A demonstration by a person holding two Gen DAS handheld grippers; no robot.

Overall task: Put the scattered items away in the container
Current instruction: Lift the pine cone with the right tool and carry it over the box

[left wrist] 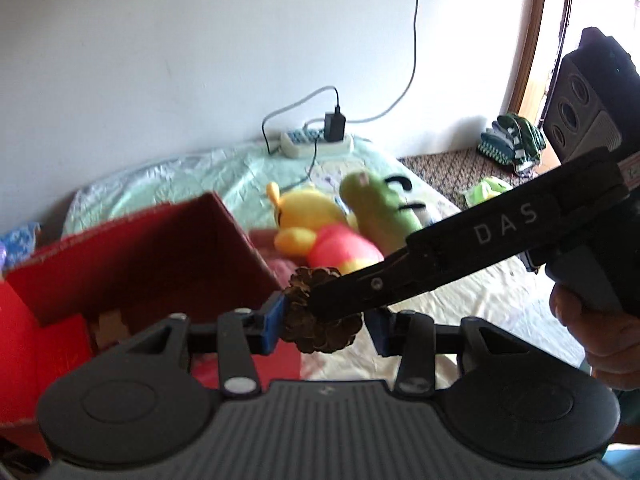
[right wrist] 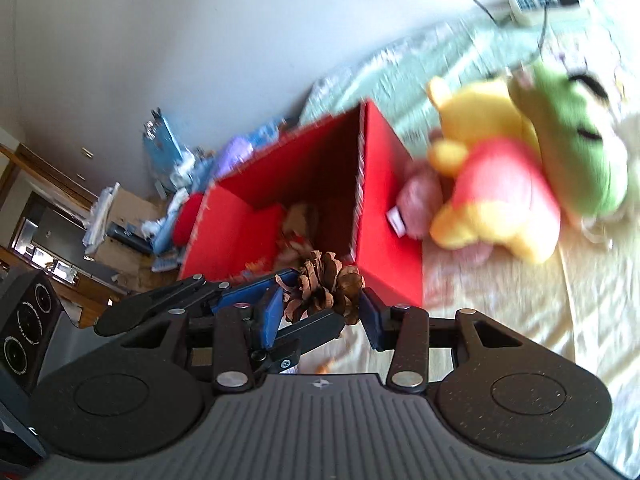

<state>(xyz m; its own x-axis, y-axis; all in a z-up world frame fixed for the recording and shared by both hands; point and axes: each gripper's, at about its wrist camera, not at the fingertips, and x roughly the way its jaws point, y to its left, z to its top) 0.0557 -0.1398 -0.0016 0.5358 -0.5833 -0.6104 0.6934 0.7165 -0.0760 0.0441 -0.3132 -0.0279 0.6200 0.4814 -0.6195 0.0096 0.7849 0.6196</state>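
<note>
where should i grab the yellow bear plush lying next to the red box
Grip the yellow bear plush across its red-shirted torso, coming from above. It lies on its side with the red box close on one side and the green plush against the other, so the top looks like the freest approach.

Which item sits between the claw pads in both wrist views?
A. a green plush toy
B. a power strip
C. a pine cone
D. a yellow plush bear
C: a brown, scaly pine cone fills the gap at the front of each wrist view, close to the red box.
</note>
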